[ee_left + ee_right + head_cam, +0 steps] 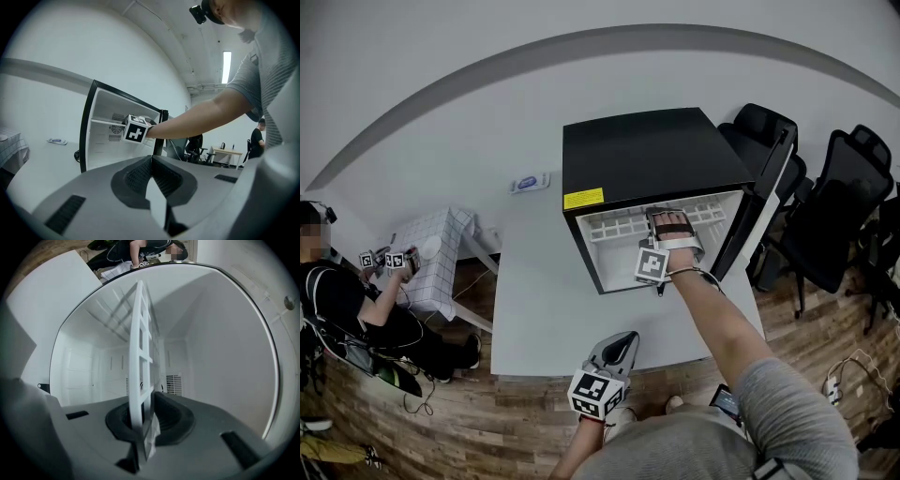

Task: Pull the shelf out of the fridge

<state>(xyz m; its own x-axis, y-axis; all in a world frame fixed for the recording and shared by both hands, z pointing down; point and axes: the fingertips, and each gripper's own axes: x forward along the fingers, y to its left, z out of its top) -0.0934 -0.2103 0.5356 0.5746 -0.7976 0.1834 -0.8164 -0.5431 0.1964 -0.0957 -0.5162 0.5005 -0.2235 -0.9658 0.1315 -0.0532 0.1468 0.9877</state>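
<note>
A small black fridge (652,155) stands on a white table (534,309) with its door (764,202) swung open to the right. Inside lies a white grid shelf (623,223). My right gripper (673,228) reaches into the opening and is shut on the shelf's front edge. In the right gripper view the shelf (140,366) runs edge-on between the dark pads of the right gripper (143,427). My left gripper (614,356) hangs near the table's front edge, shut and holding nothing. The left gripper view shows the fridge (117,136) from the side, and the left gripper (151,180) has its jaws pressed together.
Black office chairs (844,206) stand right of the fridge door. A small blue and white packet (530,183) lies on the table left of the fridge. A seated person (347,300) with grippers is at the far left beside a checked tablecloth (436,248).
</note>
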